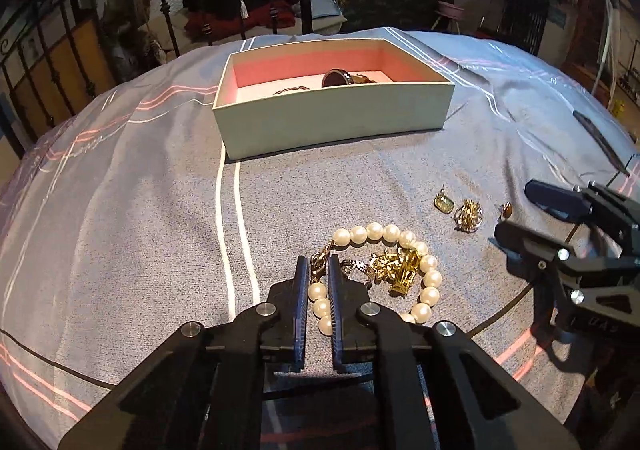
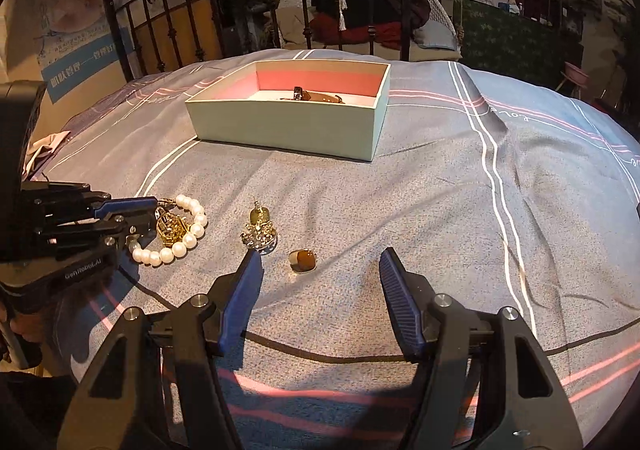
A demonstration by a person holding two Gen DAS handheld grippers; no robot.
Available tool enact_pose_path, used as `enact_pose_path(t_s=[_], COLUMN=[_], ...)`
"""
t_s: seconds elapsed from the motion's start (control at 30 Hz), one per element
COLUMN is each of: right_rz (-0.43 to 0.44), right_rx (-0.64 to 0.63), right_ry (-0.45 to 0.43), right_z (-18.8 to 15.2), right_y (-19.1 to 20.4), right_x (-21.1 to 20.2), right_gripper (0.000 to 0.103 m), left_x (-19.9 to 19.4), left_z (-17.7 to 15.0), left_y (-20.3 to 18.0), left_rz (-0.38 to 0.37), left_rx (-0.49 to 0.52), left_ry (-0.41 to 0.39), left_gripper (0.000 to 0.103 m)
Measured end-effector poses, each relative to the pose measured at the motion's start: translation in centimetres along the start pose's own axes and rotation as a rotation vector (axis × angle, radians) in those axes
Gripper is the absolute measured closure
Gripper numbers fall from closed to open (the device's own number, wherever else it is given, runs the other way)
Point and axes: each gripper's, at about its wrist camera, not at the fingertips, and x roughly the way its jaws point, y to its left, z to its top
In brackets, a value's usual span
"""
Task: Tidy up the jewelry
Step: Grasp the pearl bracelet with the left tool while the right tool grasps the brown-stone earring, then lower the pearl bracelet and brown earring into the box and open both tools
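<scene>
A pearl bracelet (image 1: pixel 400 236) lies on the blue bedspread (image 1: pixel 140 210), with a gold pendant (image 1: pixel 398 268) inside its loop. My left gripper (image 1: pixel 319 264) is shut on the bracelet's left side, pearls and gold clasp between its fingers; it also shows in the right wrist view (image 2: pixel 154 210). A pale green box (image 1: pixel 332 118) with a pink lining stands farther back and holds a few dark pieces (image 1: pixel 338 79). My right gripper (image 2: pixel 320 256) is open just behind an amber ring (image 2: pixel 303 261). A gold cluster piece (image 2: pixel 259 237) and a green-stone earring (image 2: pixel 260 215) lie left of the ring.
A black iron bed rail (image 2: pixel 168 30) runs along the far edge of the bed. A wicker swing chair (image 2: pixel 360 18) with dark clothes hangs beyond it. The bedspread has creases at the right (image 2: pixel 496 138).
</scene>
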Motion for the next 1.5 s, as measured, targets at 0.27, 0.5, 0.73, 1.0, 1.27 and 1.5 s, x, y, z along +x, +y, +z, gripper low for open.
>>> enact_pose_path(t_s=[0.27, 0.5, 0.73, 1.0, 1.27, 1.5], right_rz=[-0.021, -0.015, -0.009, 0.011, 0.020, 0.024], right_rx=[-0.064, -0.047, -0.028, -0.020, -0.022, -0.038], right_ry=[0.026, 0.004, -0.026, -0.053, -0.062, -0.094], right_z=[0.5, 0.2, 0.3, 1.0, 1.1, 2.1], right_y=[1.0, 0.7, 0.5, 0.7, 1.0, 1.5], right_x=[0.8, 0.6, 0.0, -0.6, -0.9, -1.7], right_gripper=[0.070, 0.088, 0.088, 0.088, 0.088, 0.088], left_x=[-1.6, -3.9, -5.2, -6.0, -5.6, -5.5], left_z=[1.7, 3.9, 5.0, 6.3, 6.5, 6.5], left_y=[1.3, 0.0, -0.9, -1.0, -0.8, -0.7], left_rz=[-0.126, -0.184, -0.203, -0.191, -0.188, -0.191], left_rx=[-0.133, -0.117, -0.104, -0.100, -0.117, -0.127], left_ry=[-0.048, -0.107, -0.150, -0.186, -0.172, -0.172], left_gripper=[0.094, 0.094, 0.094, 0.094, 0.094, 0.094])
